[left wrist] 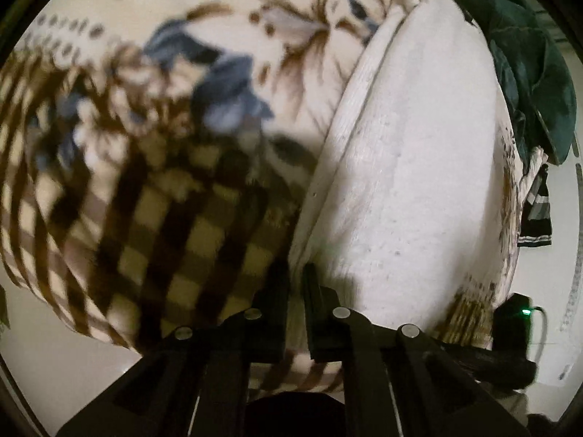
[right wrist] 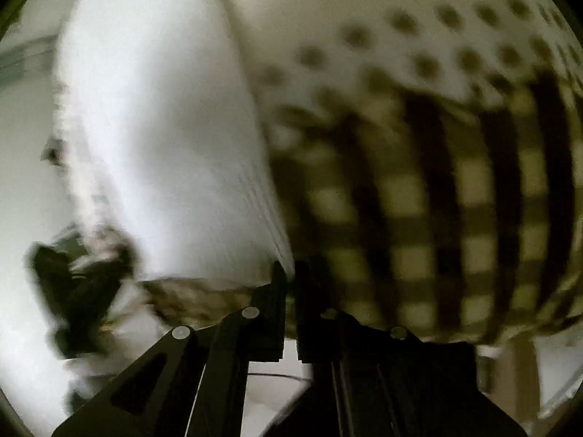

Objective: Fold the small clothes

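A small patterned garment fills the left wrist view, cream with brown checks, blue flowers and brown dots; its plain white inner side faces right. My left gripper is shut on the garment's edge, where the checked face meets the white side. In the right wrist view the same garment shows blurred, checked and dotted on the right, white on the left. My right gripper is shut on its edge too. The cloth hangs lifted between both grippers.
A dark green cloth pile lies at the upper right of the left wrist view, with a dark striped garment below it. A black device with a green light sits on the white surface. A dark blurred object is at the right view's lower left.
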`<state>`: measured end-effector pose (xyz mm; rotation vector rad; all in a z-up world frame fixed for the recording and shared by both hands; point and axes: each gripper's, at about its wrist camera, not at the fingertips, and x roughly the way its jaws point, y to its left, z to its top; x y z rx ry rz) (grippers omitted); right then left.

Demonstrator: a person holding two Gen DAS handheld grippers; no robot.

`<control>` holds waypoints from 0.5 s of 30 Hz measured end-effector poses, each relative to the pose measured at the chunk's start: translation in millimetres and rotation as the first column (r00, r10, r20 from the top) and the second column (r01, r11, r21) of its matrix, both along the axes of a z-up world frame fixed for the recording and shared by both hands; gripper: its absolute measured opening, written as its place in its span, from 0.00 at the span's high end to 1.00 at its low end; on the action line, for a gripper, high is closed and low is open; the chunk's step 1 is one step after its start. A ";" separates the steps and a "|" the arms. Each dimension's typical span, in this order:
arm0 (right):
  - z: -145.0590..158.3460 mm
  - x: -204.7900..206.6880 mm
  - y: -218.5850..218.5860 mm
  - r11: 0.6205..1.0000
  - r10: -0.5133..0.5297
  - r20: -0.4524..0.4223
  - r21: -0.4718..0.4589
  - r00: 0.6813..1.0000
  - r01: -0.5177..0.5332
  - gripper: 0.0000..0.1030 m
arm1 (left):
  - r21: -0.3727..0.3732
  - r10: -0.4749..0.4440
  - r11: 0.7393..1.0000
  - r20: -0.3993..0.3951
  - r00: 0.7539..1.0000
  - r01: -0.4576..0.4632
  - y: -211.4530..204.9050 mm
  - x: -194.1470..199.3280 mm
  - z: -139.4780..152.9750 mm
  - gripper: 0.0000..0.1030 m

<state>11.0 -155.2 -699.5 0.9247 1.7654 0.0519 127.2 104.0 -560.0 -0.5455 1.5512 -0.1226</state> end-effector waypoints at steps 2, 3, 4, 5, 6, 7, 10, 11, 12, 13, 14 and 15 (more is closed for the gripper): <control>8.2 8.4 4.7 1.000 0.013 0.044 -0.011 0.999 -0.012 0.97 | -0.071 0.046 0.996 -0.010 0.999 -0.046 5.6 -0.7 5.1 0.89; 13.9 12.4 6.8 0.998 0.053 0.071 -0.034 0.996 -0.051 0.96 | -0.081 0.062 0.995 0.001 0.998 -0.062 9.7 -1.6 10.9 0.86; 21.1 18.4 11.0 0.995 0.094 0.094 -0.038 0.991 -0.091 0.94 | -0.085 0.073 0.994 0.019 0.997 -0.071 15.7 -3.5 17.0 0.77; 24.1 21.1 12.1 0.995 0.103 0.100 -0.023 0.990 -0.101 0.93 | -0.093 0.084 0.992 0.038 0.996 -0.080 20.2 -4.2 22.4 0.67; 27.1 23.7 12.4 0.994 0.108 0.101 -0.005 0.989 -0.108 0.86 | -0.110 0.101 0.989 0.059 0.993 -0.094 25.0 -5.0 26.9 0.58; 29.2 25.9 10.3 0.993 0.113 0.100 0.014 0.989 -0.115 0.68 | -0.131 0.115 0.986 0.069 0.991 -0.105 28.6 -5.3 27.5 0.42; 29.6 27.4 -20.7 0.996 0.046 0.136 0.073 0.990 -0.057 0.45 | -0.202 0.136 0.972 0.050 0.989 -0.123 30.5 -2.2 14.1 0.39; 25.7 25.6 -23.9 0.996 0.027 0.136 0.079 0.990 -0.038 0.44 | -0.209 0.130 0.971 0.047 0.990 -0.117 27.5 -0.9 9.7 0.39; 21.8 26.1 -28.1 0.996 0.000 0.131 0.093 0.991 -0.013 0.43 | -0.218 0.114 0.971 0.050 0.992 -0.101 21.4 3.0 5.2 0.39; 15.4 24.8 -30.5 0.994 -0.018 0.129 0.109 0.992 0.004 0.43 | -0.235 0.092 0.969 0.058 0.994 -0.076 14.0 7.2 1.1 0.39; 10.0 24.2 -32.7 0.993 -0.028 0.126 0.120 0.992 0.013 0.43 | -0.250 0.050 0.968 0.062 0.997 -0.033 3.5 12.9 -3.3 0.39; 5.9 23.0 -41.5 0.991 -0.030 0.127 0.132 0.991 0.014 0.41 | -0.259 0.019 0.966 0.059 0.998 -0.003 -8.6 17.4 -9.0 0.39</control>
